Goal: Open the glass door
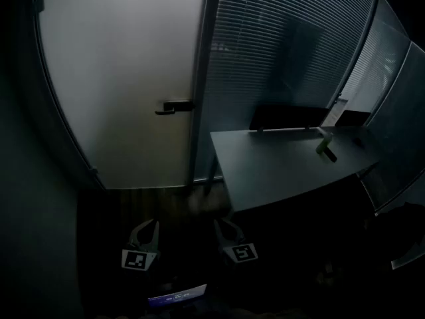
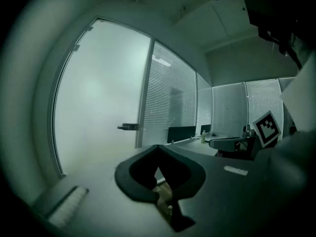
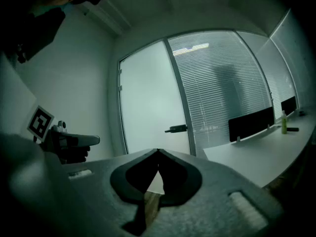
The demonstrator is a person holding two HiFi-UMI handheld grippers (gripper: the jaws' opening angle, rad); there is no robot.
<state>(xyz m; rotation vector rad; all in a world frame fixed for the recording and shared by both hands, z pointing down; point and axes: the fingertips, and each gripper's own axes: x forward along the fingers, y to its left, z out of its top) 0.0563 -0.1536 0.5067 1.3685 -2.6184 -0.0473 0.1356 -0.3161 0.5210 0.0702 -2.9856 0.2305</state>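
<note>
The glass door (image 1: 126, 78) is closed straight ahead, its dark handle (image 1: 174, 107) at the right edge, next to the blinds (image 1: 279, 45). The left tongs (image 1: 149, 226) and right tongs (image 1: 222, 226) hang low over the floor (image 1: 166, 201), well short of the door. Both have their tips pressed together and hold nothing. A counter (image 1: 279, 168) stands on the right

The door (image 1: 126, 78) stands at the left, its handle (image 1: 174, 106) on its right edge, with the blinds (image 1: 279, 45) just to its right. Before the blinds stands the surface (image 1: 279, 171). A panel (image 1: 289, 117) runs along its far edge, and a bottle (image 1: 325, 147) stands near its far right corner. Over the floor (image 1: 186, 208), well short of the door, the left claw (image 1: 147, 226) and right claw (image 1: 220, 226) sit side by side, the right one by the surface's near left corner.
</note>
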